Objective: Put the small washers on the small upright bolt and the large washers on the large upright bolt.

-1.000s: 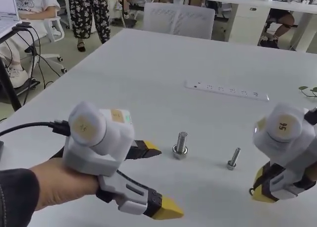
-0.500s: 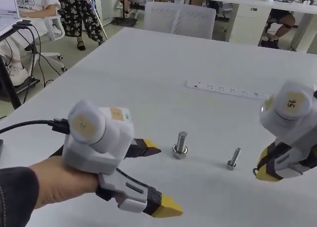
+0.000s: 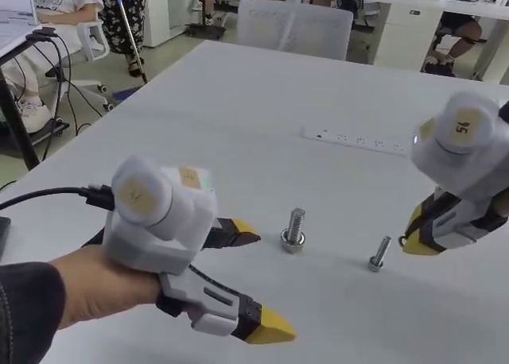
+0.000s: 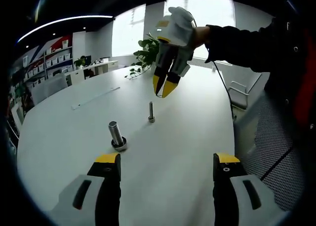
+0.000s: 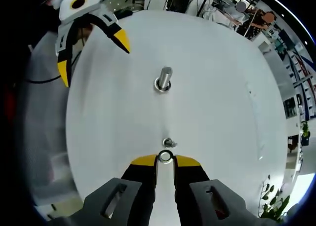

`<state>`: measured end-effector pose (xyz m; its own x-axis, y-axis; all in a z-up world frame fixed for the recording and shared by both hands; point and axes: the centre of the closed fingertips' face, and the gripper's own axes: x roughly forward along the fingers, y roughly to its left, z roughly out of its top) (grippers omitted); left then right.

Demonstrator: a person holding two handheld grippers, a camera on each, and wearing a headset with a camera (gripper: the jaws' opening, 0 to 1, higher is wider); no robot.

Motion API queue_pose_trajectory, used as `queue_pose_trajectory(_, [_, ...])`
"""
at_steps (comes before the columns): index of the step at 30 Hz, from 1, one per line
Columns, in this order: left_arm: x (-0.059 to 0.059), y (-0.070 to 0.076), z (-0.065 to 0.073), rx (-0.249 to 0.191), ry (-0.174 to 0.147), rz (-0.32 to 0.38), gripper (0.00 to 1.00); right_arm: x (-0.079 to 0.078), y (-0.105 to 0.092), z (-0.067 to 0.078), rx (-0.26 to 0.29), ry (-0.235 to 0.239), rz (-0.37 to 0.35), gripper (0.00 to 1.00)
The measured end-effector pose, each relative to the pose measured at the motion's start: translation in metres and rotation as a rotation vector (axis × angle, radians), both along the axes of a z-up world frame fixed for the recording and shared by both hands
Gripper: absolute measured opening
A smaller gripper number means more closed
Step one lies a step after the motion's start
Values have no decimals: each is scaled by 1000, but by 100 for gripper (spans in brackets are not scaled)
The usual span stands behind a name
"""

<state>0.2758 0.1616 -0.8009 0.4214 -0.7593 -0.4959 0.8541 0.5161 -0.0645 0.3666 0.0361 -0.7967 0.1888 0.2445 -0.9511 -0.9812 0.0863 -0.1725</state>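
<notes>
The large upright bolt (image 3: pixel 294 227) (image 4: pixel 116 135) (image 5: pixel 163 79) stands mid-table on its wide base. To its right is the thin small bolt (image 3: pixel 378 253) (image 4: pixel 151 112) (image 5: pixel 169 142). My right gripper (image 3: pixel 413 242) (image 5: pixel 166 163) hovers just right of and above the small bolt, shut on a small washer (image 5: pixel 165 157) pinched at its yellow tips. In the left gripper view the right gripper (image 4: pixel 165 86) hangs above the small bolt. My left gripper (image 3: pixel 256 281) (image 4: pixel 167 159) (image 5: pixel 92 57) is open and holds nothing, left of the large bolt.
A white power strip (image 3: pixel 358 141) lies further back on the white table (image 3: pixel 238 118). A black cable (image 3: pixel 48 197) trails from the left gripper. Chairs and seated or standing people are beyond the far edge. A plant (image 4: pixel 148 51) stands at the table's end.
My right gripper has risen and moved away from the near edge, ending closer above the small bolt. The left gripper has stayed put.
</notes>
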Motion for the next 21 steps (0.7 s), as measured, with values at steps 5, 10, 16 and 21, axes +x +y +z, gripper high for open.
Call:
queue_pose_trajectory(5, [1, 1, 0, -1, -1, 6, 76, 7, 4, -2, -6, -1, 11, 13])
queue_pose_trajectory(10, [1, 2, 0, -3, 2, 9, 76, 10, 7, -5, -7, 7, 17, 13])
queue_pose_trajectory(16, [2, 1, -1, -6, 3, 9, 76, 13, 6, -10, -21, 14, 20, 13])
queue_pose_trajectory(21, [2, 2, -2, -8, 6, 11, 76, 15, 7, -14, -27, 21, 26, 13])
